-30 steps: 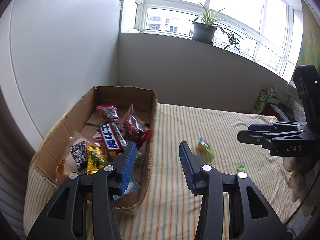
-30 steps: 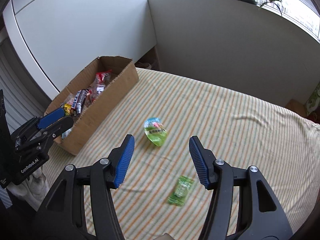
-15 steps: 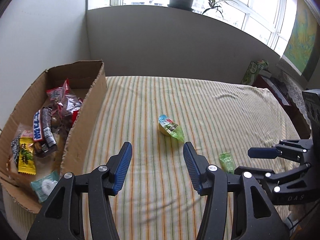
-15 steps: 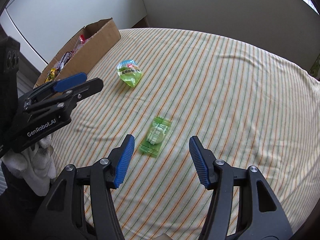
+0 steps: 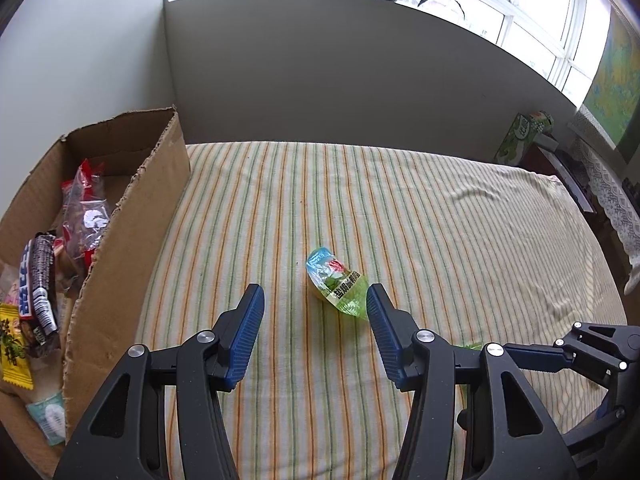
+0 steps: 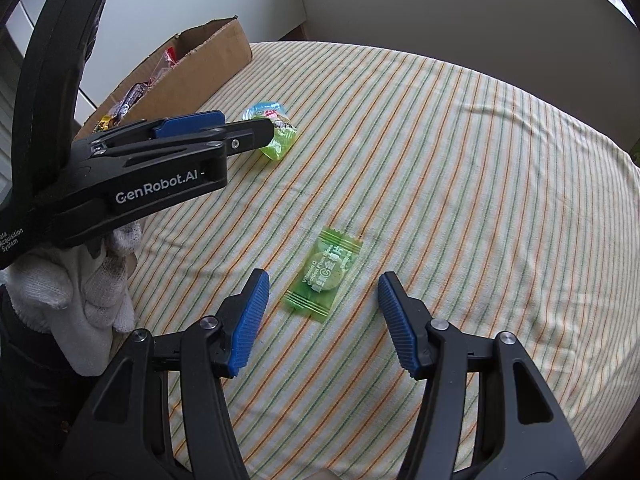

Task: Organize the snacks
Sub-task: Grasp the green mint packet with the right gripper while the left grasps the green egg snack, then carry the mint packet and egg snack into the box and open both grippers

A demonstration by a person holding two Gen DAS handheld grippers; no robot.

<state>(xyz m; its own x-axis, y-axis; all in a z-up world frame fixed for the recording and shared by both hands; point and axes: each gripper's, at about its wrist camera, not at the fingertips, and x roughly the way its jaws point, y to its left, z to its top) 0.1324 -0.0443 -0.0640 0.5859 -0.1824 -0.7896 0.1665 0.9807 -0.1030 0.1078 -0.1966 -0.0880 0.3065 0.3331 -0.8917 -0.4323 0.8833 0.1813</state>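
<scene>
Mostly done, judging by the cardboard box [image 5: 120, 240]: it already holds a pile of wrapped snacks, among them a red-and-clear bag [image 5: 84, 208], a dark bar with blue lettering [image 5: 38, 280] and a yellow packet [image 5: 12, 344]. Two items are left out on the striped cloth [image 5: 440, 220], both to the right of the box: a jelly cup [image 5: 338, 286] with a green and blue lid, fairly near the box's long wall, and a flat green candy wrapper [image 6: 324, 276] further out from the box.

Left gripper [image 5: 316, 316] hangs low over the cloth, jaws wide apart, nothing between them. The jelly cup sits just ahead of the tips, nearer the right finger, not touched as far as the left wrist view shows. In the right wrist view this gripper reaches in from the box side, a white-gloved hand [image 6: 76, 284] under it.

Right gripper [image 6: 324, 308] also has its jaws spread, empty, pointing down at the cloth. The green candy wrapper lies flat between the two blue pads [image 6: 250, 316], slightly ahead; height above the cloth is hard to judge with the fisheye. Both grippers look lined up for a pick, then a carry to the box.
</scene>
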